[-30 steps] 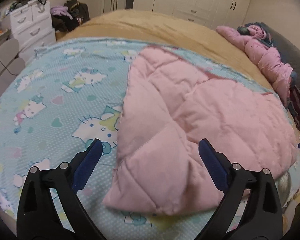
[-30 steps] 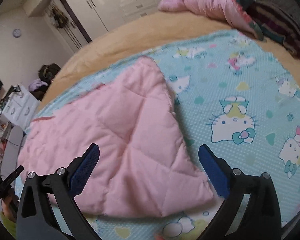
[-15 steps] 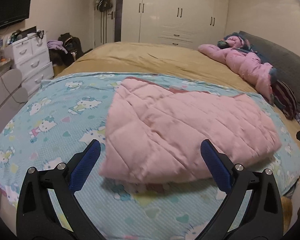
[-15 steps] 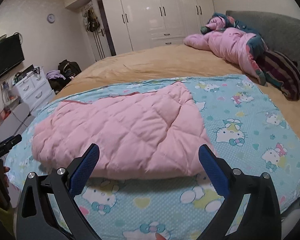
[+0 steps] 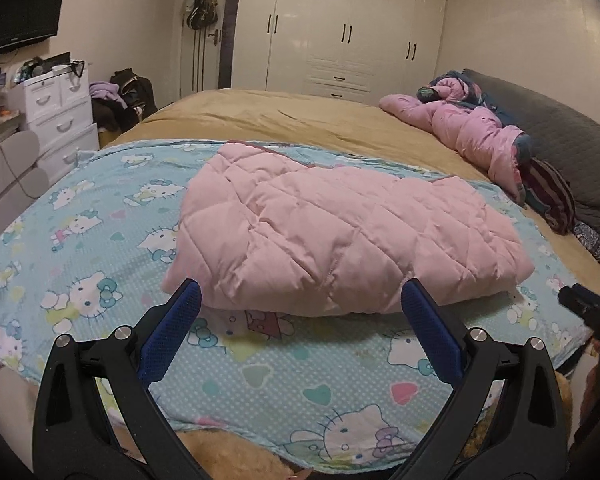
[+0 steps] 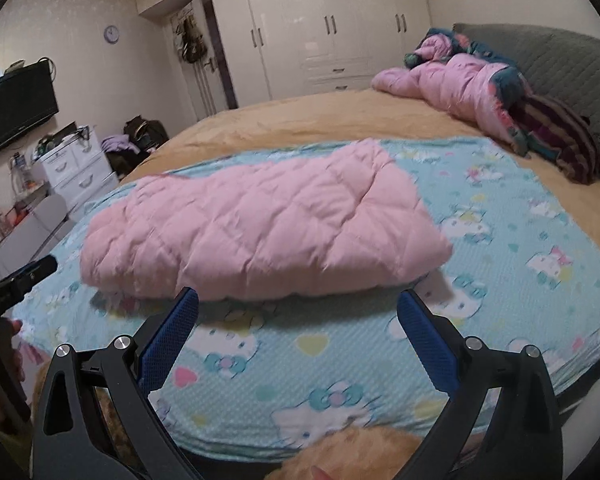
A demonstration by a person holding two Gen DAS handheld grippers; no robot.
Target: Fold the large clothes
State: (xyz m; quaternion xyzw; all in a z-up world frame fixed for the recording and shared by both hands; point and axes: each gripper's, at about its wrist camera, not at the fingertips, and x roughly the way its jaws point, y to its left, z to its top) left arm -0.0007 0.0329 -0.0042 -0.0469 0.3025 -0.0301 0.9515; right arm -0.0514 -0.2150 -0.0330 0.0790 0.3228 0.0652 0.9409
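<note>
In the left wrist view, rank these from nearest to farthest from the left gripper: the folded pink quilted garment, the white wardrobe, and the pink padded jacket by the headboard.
1. The folded pink quilted garment, straight ahead of the open left gripper on the blue cartoon-cat blanket.
2. The pink padded jacket, far right, by the grey headboard.
3. The white wardrobe, against the back wall beyond the bed.

A folded quilted garment (image 5: 340, 236) lies on a printed sheet (image 5: 100, 240) spread over the near part of the bed (image 5: 284, 120). Behind it to the right, a puffy coat (image 5: 472, 132) lies against the headboard (image 5: 572, 148). A drawer unit (image 5: 60, 112) stands left of the bed, with what may be bags (image 5: 128, 96) just behind it.
</note>
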